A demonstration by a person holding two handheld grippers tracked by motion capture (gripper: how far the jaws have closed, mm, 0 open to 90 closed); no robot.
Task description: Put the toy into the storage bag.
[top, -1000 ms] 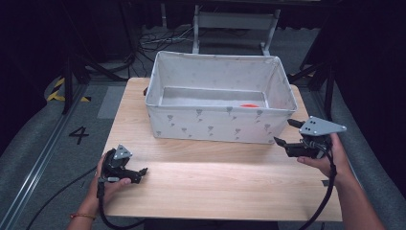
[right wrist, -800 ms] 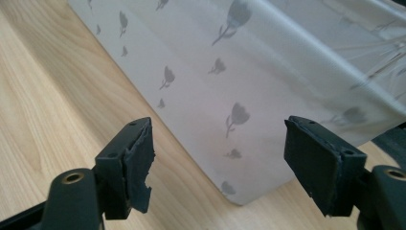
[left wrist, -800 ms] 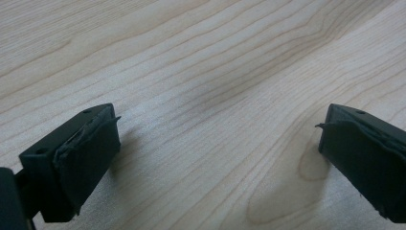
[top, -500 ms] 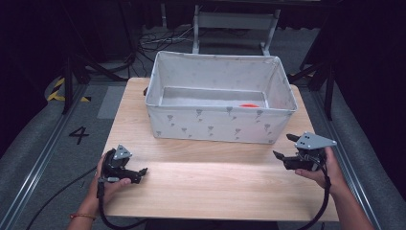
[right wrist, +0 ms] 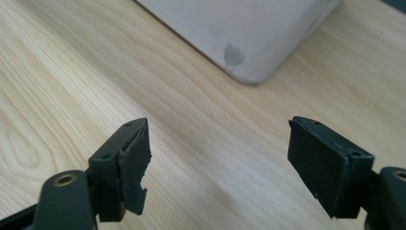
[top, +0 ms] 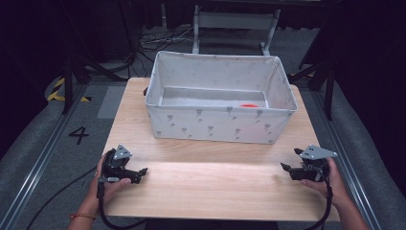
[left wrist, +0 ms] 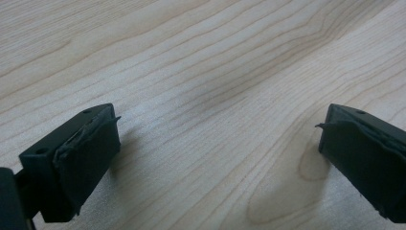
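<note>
High view: wooden table in the middle, grey floor around it, dark stands and cables behind. On the far half of the table, a white fabric bin with small grey marks on its walls, open at the top, standing upright. Inside the bin, near its right end and against the near wall, a small orange-red thing, mostly hidden by that wall; shape not clear.

Left gripper low at the near left corner of the table, held in the person's left hand, pointing right across the boards, well apart from the bin. Right gripper low at the near right edge, in the right hand, grey three-cornered plate on top, pointing left toward the table's middle, near the bin's front right corner but not touching it. Cables trailing back from both toward the bottom edge.

Left gripper view: two black jaws spread wide, one at each side of the frame, worn pads facing inward, bare wood grain between them and a faint knot near the right jaw. Nothing held, nothing touched.

Right gripper view: jaws likewise standing well apart, chipped pads, empty wood between them. Beyond the jaws, the rounded lower corner of the bin with one grey mark on it, standing on the boards, clear of both pads. Nothing gripped on this side either.
</note>
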